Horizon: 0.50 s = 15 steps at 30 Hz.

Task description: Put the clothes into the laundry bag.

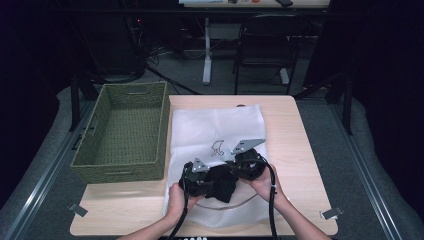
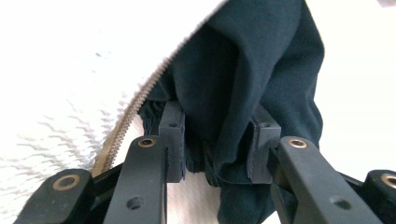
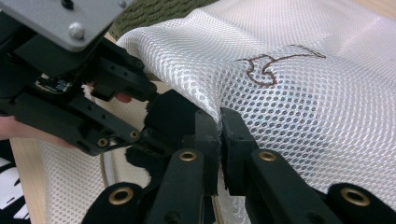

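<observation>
A mesh bag [image 1: 215, 130] lies on the tabletop [image 1: 295, 145], with a basket [image 1: 125, 131] just left of it. A bundled garment [image 1: 222, 184] sits at the bag's near edge, between both grippers.

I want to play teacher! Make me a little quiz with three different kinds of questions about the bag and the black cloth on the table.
1. True or false: the right hand-held gripper is pinching the edge of the white mesh bag.
2. What lies between the left hand-held gripper's pads: A) a wooden spoon, B) the dark cloth, C) a red ball?
3. Fill in the gap: the green woven basket sits to the ____ of the mesh bag in the high view.

Key
1. True: its jaws are shut on the mesh.
2. B: the cloth sits at the bag's zipper opening.
3. Left.
</observation>
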Available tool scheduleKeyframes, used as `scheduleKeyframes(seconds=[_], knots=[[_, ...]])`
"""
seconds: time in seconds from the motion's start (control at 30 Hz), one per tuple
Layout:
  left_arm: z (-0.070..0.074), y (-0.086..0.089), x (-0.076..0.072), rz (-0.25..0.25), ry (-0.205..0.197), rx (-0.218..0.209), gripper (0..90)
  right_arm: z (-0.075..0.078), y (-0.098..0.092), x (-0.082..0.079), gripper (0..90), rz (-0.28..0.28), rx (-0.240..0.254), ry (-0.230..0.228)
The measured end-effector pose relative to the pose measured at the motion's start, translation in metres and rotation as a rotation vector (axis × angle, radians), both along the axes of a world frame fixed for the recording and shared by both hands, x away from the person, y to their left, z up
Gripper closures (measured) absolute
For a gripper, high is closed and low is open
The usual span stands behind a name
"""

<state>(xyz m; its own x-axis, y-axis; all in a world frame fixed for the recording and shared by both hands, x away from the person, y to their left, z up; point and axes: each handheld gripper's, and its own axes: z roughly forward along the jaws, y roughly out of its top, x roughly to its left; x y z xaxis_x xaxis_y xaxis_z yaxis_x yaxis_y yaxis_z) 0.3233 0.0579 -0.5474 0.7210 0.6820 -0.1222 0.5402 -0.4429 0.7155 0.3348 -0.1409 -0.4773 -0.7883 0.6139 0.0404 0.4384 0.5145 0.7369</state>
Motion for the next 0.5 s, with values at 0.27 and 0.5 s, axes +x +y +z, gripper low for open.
scheduleKeyframes(seconds=[0.27,0.5], knots=[[0.01,-0.006,0.007,0.097,-0.131,-0.053,67.4,0.01,-0.005,0.0,86.9,-0.007,0.062,-0.007],[0.0,-0.01,0.013,0.083,-0.128,-0.01,60.9,-0.005,-0.007,0.007,86.9,-0.02,0.023,0.047]])
